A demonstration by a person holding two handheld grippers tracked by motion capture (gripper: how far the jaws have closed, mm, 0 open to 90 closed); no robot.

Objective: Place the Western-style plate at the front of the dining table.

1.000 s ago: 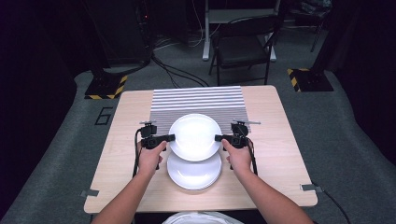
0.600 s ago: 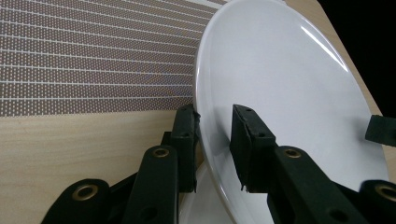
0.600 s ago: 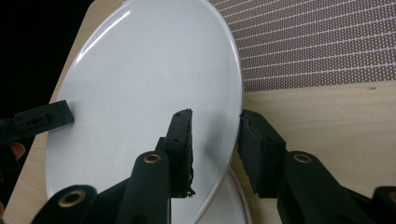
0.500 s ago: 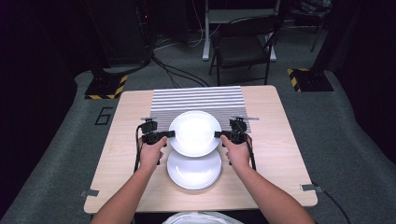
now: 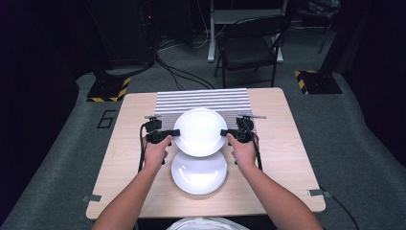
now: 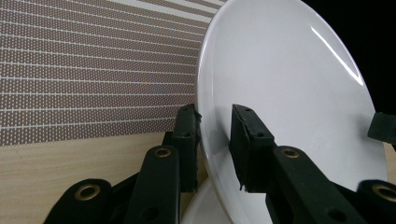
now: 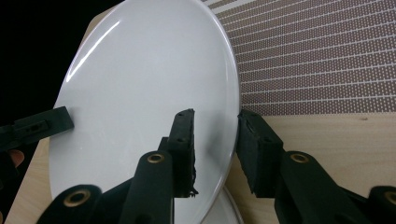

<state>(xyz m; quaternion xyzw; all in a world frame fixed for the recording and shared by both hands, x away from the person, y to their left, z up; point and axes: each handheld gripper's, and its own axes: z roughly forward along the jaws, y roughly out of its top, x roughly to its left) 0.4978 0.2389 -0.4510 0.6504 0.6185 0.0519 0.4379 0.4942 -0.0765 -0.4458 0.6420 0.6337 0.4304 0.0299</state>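
Wooden tabletop carries a stack of plates nearest the person; above it both grippers, left gripper and right gripper, pinch opposite rims of the lifted white plate, level between their fingers; beyond lies the striped mat.

You are working in a lab or recording studio, not a home. Your wooden desk stands alone on grey carpet, ringed by dark curtained walls. Yellow-and-black hazard-striped stand bases sit far left and far right, cables snake across the floor, and a black folding chair waits beyond the desk.
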